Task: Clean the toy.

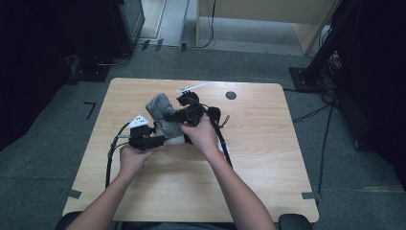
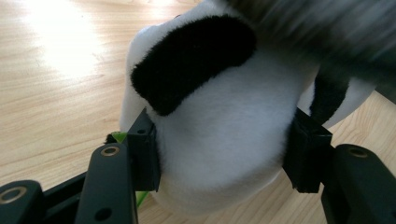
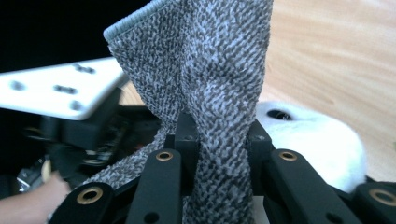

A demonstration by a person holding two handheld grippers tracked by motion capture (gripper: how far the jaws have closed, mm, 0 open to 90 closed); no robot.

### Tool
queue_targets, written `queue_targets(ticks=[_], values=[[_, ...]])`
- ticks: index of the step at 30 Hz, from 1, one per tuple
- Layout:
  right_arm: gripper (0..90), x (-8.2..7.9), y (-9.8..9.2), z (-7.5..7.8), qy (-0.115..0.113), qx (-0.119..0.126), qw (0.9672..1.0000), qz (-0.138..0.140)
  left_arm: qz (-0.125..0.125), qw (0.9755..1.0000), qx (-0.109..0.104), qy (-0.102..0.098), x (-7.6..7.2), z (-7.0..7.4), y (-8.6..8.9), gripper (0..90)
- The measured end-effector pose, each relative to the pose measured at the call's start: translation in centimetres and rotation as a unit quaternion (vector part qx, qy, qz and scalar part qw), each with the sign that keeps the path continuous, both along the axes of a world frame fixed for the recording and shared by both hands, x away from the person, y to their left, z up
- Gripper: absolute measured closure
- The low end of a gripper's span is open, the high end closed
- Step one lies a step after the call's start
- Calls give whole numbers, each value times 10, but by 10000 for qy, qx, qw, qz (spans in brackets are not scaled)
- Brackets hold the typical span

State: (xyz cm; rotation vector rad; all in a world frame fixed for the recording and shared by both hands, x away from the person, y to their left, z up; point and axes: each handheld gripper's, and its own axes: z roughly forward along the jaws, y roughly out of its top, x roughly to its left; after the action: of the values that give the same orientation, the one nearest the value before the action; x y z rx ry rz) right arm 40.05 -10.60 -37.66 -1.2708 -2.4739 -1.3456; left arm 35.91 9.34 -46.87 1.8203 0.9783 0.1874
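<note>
Grey speckled knit, a sock-like sleeve (image 3: 205, 88), is pinched between the closed jaws of the right claw (image 3: 223, 140), its ribbed rim standing up and away from the claw. The left claw (image 2: 223, 154) clamps the white body of a black-and-white plush toy (image 2: 219, 135) from both sides, just above the wooden tabletop (image 1: 268, 143). In the high view the sleeve (image 1: 162, 111) rises over the toy, between the left claw (image 1: 158, 140) and the right claw (image 1: 178, 116), near the middle of the tabletop. The step in hand appears to be working the sleeve along the toy. It is best done with the left grip kept firm and still, the right claw drawing the knit in line with the toy's body, and the pinch renewed near the rim if the fabric bunches.
</note>
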Motion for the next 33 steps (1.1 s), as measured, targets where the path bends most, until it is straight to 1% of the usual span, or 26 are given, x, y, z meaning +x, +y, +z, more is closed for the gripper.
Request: queue_targets(ticks=[2, 3, 4, 5, 8, 10, 11, 13, 16, 19, 21, 23, 25, 33], values=[[742, 2, 1, -7, 48, 8, 10000, 12, 13, 10000, 50, 64, 1, -1, 0, 408], [742, 2, 1, -7, 48, 8, 10000, 12, 13, 10000, 50, 64, 1, -1, 0, 406], [740, 2, 1, -9, 44, -24, 10000, 12, 8, 9999, 50, 93, 2, -2, 1, 406], [738, 3, 1, -13, -18, -122, 9999, 21, 10, 9999, 56, 112, 3, -3, 1, 405], [738, 5, -3, -14, -96, -224, 9997, 31, 14, 9999, 34, 165, 4, -3, 2, 404], [740, 5, -4, -14, -94, -239, 9997, 25, 1, 9998, 51, 187, 5, -3, 2, 404], [742, 6, -8, -15, -63, -223, 9997, 28, 1, 9997, 82, 218, 5, -2, 2, 405], [742, 5, -14, -15, -32, -197, 9998, -20, 18, 9997, 59, 237, 5, -3, 2, 404], [741, 4, -20, -15, -59, -213, 9997, -58, 25, 9997, 30, 258, 6, -3, 2, 401], [736, 3, -29, -14, -59, -290, 9994, -162, 51, 9995, -31, 303, 7, -4, 3, 398], [736, 3, -36, -15, -21, -327, 9992, -208, 37, 9995, -20, 313, 8, -4, 3, 398], [750, 3, -47, -14, 26, -413, 9988, -251, 32, 9995, -13, 326, 8, -3, 3, 398], [755, 3, -51, -13, 46, -432, 9987, -265, 31, 9994, -18, 332, 8, -3, 3, 397], [755, -2, -80, -5, -44, -544, 9978, -388, 9, 9993, -43, 384, 9, -3, 4, 398]])
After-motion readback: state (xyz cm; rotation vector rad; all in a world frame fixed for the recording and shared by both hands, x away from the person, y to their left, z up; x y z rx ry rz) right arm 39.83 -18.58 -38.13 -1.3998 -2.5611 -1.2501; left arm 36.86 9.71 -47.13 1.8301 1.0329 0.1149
